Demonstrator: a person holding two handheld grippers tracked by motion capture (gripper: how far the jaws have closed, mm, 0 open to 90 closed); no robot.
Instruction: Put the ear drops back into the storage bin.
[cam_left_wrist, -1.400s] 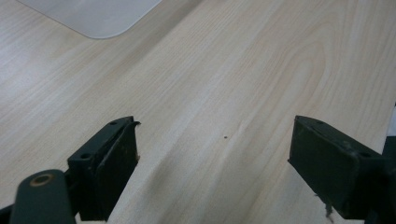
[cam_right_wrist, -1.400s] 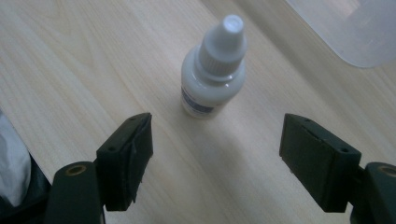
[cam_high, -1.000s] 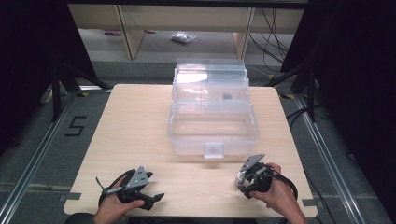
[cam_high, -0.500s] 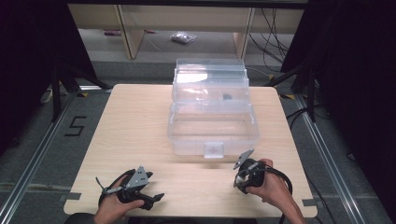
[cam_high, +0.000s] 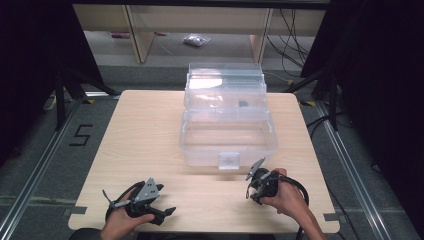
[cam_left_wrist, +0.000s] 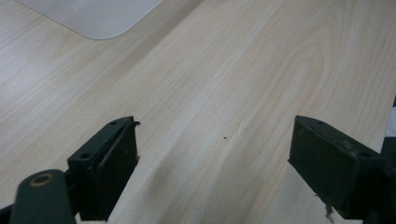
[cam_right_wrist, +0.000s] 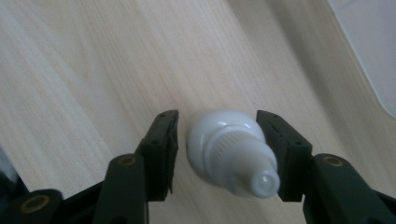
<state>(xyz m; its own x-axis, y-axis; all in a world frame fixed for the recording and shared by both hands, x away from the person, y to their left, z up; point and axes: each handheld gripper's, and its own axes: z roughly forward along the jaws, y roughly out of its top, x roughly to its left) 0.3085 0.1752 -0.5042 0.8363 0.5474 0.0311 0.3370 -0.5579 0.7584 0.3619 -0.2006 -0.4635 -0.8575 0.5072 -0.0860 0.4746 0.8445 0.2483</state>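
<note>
A small white dropper-type bottle (cam_right_wrist: 224, 144) stands on the wooden table (cam_high: 150, 135), its ribbed cap and nozzle pointing up toward the camera. My right gripper (cam_right_wrist: 217, 114) points down over it with a jaw on either side. The jaws have just been closing around the bottle; one pad looks close against it and a thin gap shows at the other. In the high view the right gripper (cam_high: 252, 190) is near the table's front edge, just in front of the clear plastic box (cam_high: 200, 145). My left gripper (cam_high: 167, 212) rests at the front left, open, with bare wood between its jaws (cam_left_wrist: 215, 135).
The clear box has a front latch (cam_high: 229, 160) and a raised upper tier holding a small dark item (cam_high: 243, 104). Its corner shows in the left gripper view (cam_left_wrist: 93, 18) and the right gripper view (cam_right_wrist: 373, 46). Shelving and cables stand beyond the table's far edge.
The right hand has shifted a little to the left along the front of the box and its jaws have narrowed. The left hand has stayed put.
</note>
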